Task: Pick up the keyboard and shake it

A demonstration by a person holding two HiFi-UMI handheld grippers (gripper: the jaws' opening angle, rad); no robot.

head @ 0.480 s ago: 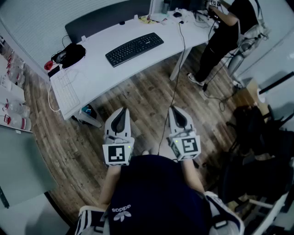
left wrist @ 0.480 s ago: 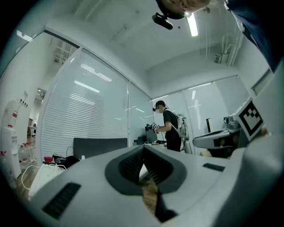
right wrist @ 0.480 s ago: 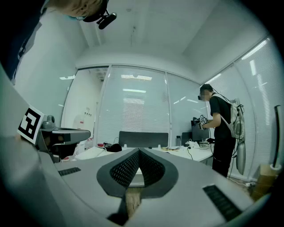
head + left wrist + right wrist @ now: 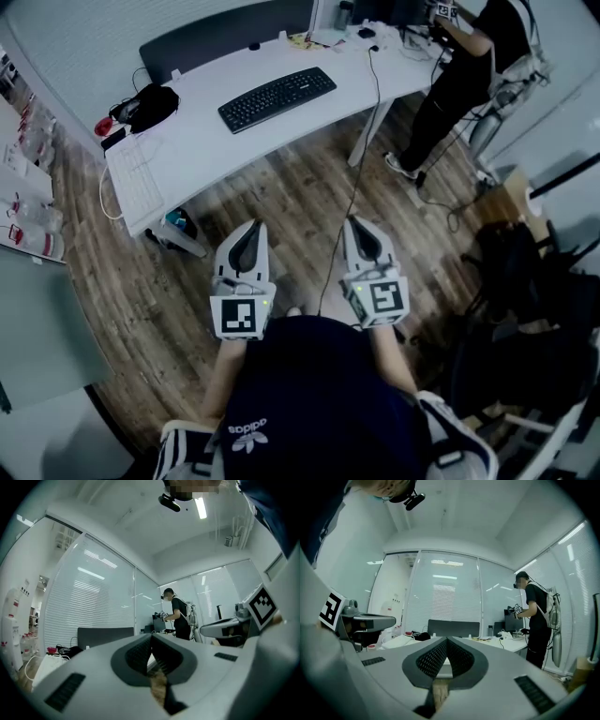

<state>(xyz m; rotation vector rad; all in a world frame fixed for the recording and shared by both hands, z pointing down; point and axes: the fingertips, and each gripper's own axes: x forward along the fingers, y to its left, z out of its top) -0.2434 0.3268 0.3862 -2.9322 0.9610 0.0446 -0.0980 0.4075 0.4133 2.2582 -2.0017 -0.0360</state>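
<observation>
The left gripper (image 4: 250, 230) and right gripper (image 4: 360, 228) are pointing level toward twelve o'clock, side by side. Each is keeping its jaws pressed together, gripping nothing. The forearms (image 4: 221, 373) are tucking in at six o'clock.

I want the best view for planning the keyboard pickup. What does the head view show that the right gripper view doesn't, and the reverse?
Head view only: the black keyboard lying flat on the white desk. Right gripper view only: the ribbed pads of the right gripper meeting with nothing between them, and the ceiling. Both: the desk, the standing person and the left gripper.
</observation>
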